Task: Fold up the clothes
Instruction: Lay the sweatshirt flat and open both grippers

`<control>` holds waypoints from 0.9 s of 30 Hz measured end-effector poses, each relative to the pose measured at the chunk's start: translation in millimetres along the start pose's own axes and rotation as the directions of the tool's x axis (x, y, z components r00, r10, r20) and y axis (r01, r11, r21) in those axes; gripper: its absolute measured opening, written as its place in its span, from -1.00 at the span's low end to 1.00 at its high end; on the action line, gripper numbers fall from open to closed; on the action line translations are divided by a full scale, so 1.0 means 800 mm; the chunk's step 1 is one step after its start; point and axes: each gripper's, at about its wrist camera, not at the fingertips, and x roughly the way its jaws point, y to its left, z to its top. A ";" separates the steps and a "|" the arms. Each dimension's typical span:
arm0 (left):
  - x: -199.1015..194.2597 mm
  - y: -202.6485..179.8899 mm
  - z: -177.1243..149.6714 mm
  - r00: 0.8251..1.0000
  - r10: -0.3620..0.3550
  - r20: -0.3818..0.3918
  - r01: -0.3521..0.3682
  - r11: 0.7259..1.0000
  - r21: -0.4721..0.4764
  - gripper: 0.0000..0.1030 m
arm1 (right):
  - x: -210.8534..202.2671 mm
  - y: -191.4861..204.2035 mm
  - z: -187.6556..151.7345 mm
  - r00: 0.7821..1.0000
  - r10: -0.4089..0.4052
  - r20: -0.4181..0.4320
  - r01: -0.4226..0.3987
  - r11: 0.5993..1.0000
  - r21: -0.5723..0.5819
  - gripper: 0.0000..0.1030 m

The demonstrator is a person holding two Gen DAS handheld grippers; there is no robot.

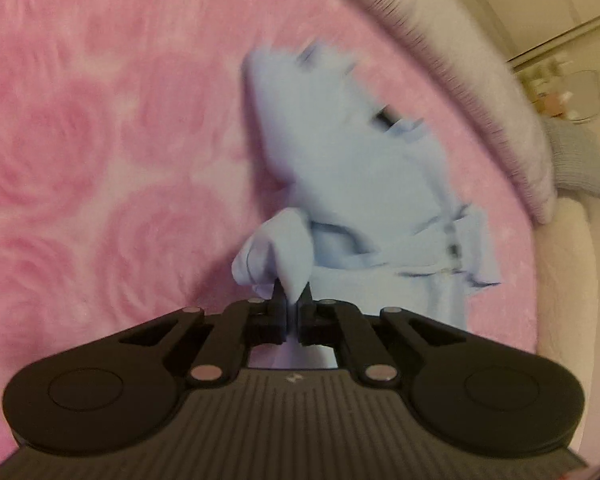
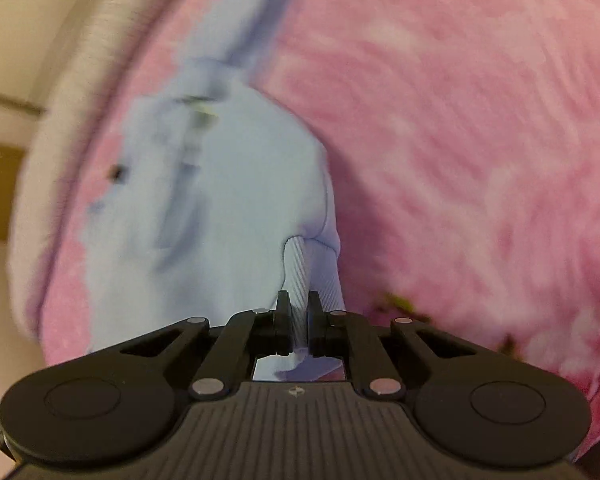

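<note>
The step in hand looks like the start of a fold: both tools have taken hold of the light blue garment [image 1: 364, 184] and seem ready to lift or carry its near end. The left tool [image 1: 292, 300] is pressed together on a bunched corner of cloth at the lower middle of its frame, and the right tool [image 2: 298, 304] is pinching a ribbed cuff or hem [image 2: 304, 276], with a narrow band of fabric showing between its jaws. The next move probably calls for raising both pinched points together, keeping the cloth taut between them, and laying the near end over the far part without dragging the rest. The garment lies on a pink rose-patterned blanket [image 1: 100, 140], stretching from the tools toward the upper middle of each frame, rumpled, with folds and seams; both views are motion-blurred, so finer detail is unclear.
</note>
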 end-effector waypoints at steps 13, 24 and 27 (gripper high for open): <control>-0.085 0.069 -0.133 0.980 0.191 -0.061 -0.194 0.980 -0.053 -0.41 | -0.042 -0.041 -0.016 0.904 -0.425 -0.037 0.410 0.889 -0.204 -0.39; 0.012 0.069 -0.164 0.999 -0.003 0.043 0.002 1.000 0.024 0.19 | 0.003 -0.060 -0.023 0.957 -0.286 0.043 0.274 0.846 -0.457 0.14; 0.028 0.074 -0.155 0.994 -0.103 0.034 0.104 0.994 -0.033 -0.39 | 0.023 -0.060 -0.028 0.966 -0.246 0.074 0.248 0.817 -0.521 0.13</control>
